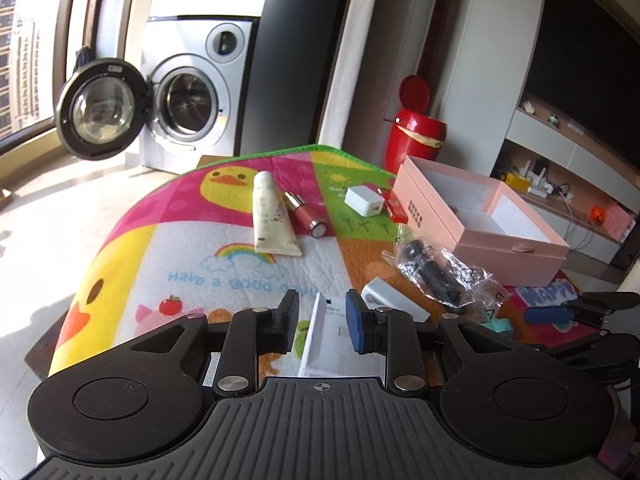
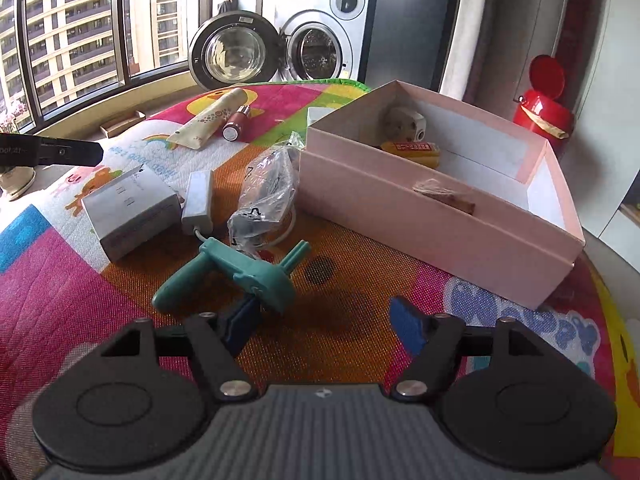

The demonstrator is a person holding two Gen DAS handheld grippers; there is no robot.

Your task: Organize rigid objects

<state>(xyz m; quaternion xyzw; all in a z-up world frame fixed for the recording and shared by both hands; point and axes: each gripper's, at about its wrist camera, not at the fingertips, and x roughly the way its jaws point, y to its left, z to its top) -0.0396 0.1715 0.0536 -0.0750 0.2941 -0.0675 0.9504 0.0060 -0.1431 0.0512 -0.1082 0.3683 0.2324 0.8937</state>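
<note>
An open pink box (image 2: 440, 216) stands on the colourful mat (image 2: 352, 320); it also shows in the left wrist view (image 1: 516, 252). Inside lie a yellow-red item (image 2: 412, 150) and a round white gadget (image 2: 404, 124). My left gripper (image 1: 322, 322) is open around a white charger box (image 1: 340, 340), which the right wrist view shows too (image 2: 128, 208); the jaws stand apart from its sides. My right gripper (image 2: 324, 326) is open and empty just behind a teal plastic tool (image 2: 240, 276). A bagged black item (image 1: 440, 276) lies beside the pink box.
A cream tube (image 1: 272, 216), a pink lipstick (image 1: 306, 212), a white cube charger (image 1: 364, 200) and a red stick (image 1: 394, 208) lie further back. A white adapter (image 2: 198, 200) lies by the charger box. A red bin (image 1: 416, 128) and washing machine (image 1: 192, 92) stand beyond.
</note>
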